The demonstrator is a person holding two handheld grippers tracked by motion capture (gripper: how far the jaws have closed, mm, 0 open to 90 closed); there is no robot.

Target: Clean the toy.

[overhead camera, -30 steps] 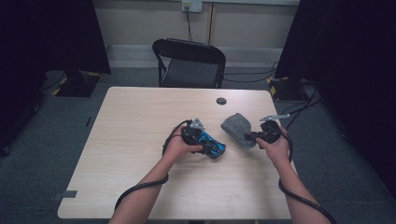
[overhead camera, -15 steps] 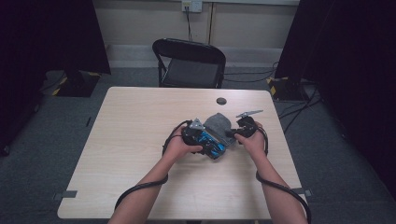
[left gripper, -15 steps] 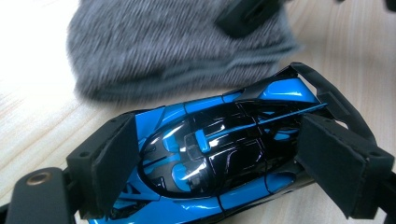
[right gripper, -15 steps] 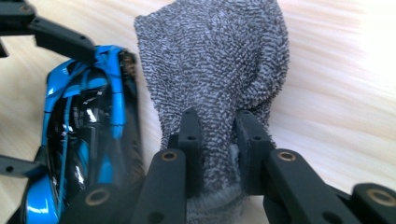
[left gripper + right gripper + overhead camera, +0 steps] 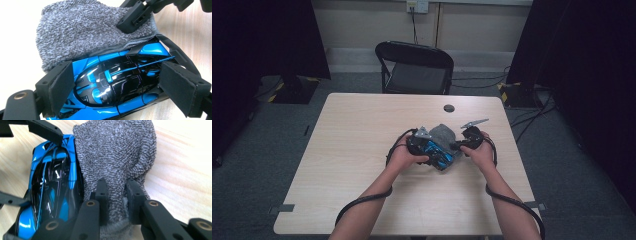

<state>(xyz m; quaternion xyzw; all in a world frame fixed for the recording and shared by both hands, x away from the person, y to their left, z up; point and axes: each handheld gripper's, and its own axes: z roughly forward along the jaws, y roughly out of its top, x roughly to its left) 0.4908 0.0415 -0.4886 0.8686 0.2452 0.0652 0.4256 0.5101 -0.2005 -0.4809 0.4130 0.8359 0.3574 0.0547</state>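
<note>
Counter (image 5: 362, 150) first: we see pale wood, with the work at its middle, toward the person's side. On it lies a grey terry cloth (image 5: 82, 32), soft and limp, so it will bunch wherever we pinch it; we judge an edge fold the best hold. Just beside it, touching, sits a glossy blue-and-black toy car (image 5: 117, 82), hard, light and probably slippery, best taken across its flanks. Our left hand-held gripper (image 5: 125, 87) straddles the car, pads at both sides, though we cannot quite tell how firmly. Our right hand-held gripper (image 5: 117, 195) has its jaws nearly closed, pinching a fold of cloth.
</note>
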